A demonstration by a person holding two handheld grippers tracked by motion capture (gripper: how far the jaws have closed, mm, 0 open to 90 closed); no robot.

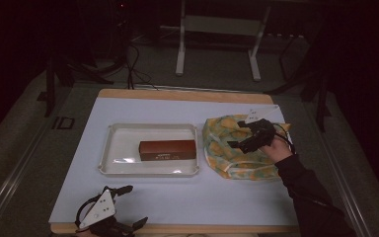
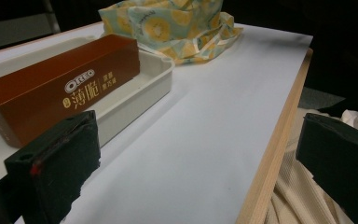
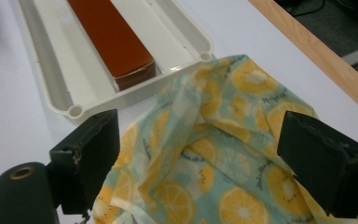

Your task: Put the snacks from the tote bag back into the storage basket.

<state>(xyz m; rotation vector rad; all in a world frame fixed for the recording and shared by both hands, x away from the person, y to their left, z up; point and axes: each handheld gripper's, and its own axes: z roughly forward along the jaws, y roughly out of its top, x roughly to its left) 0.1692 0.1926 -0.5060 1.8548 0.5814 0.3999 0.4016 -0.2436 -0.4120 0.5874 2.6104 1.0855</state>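
A brown Oreo box [image 1: 168, 149] [image 2: 60, 88] [image 3: 109, 39] lies in a white tray [image 1: 116, 148] [image 2: 158, 74] [image 3: 46, 79] at the middle of the table. To its right lies a crumpled cloth bag with a lemon print [image 1: 227, 148] [image 2: 177, 23] [image 3: 205, 154]. My right gripper [image 1: 239, 139] [image 3: 200, 158] hovers open over the bag, jaws wide apart with nothing between them. My left gripper [image 1: 131, 207] [image 2: 196, 172] rests open at the table's front left edge, pointing toward the tray.
The table has a white top [image 1: 177, 197] with a wooden edge [image 2: 270, 154]. Beyond the far edge stand metal frame legs [image 1: 180, 49] and cables on the floor. A cream garment [image 2: 298, 196] shows below the front edge.
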